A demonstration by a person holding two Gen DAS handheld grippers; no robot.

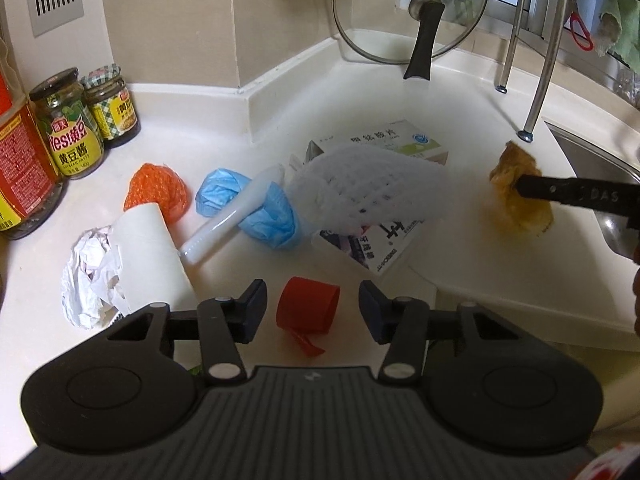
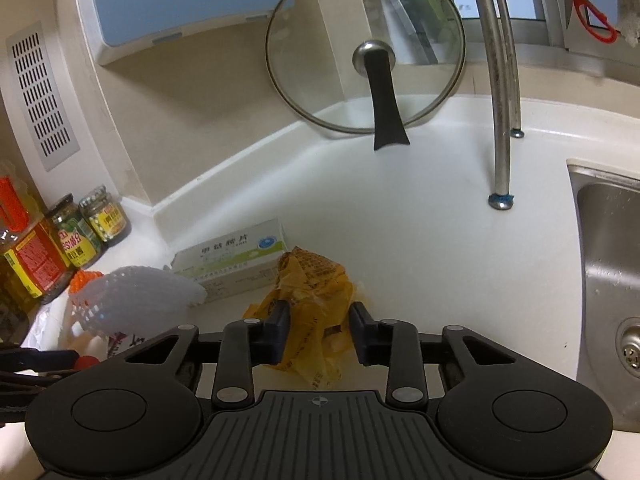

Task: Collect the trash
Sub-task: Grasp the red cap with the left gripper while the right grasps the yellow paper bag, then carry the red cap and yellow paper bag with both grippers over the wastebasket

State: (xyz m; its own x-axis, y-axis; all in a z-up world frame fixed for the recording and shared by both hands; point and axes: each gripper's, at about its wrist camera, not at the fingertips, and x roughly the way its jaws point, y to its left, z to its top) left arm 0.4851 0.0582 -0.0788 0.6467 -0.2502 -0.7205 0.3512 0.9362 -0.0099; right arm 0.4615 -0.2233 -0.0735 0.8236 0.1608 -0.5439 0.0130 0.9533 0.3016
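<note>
right now the right tool [image 2: 318,330] is pinched on the yellow wrapper [image 2: 310,280], which sits on the bench [image 2: 420,220] nr the sink [image 2: 608,280]. left tool [image 1: 313,312] is half open round the red cap [image 1: 306,304], not touching it. step: grabbing trash w/ both. next: close on the cap, lift both clear.

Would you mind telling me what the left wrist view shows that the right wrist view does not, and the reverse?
Only the left wrist view shows the red cup between the left hand-held gripper's open jaws, the blue bag, the cardboard tube and the white paper.

Only the right wrist view shows the sink drain and the right hand-held gripper closing on the yellow wrapper.

Both show the glass lid, jars, foam net, medicine box and wrapper.
</note>
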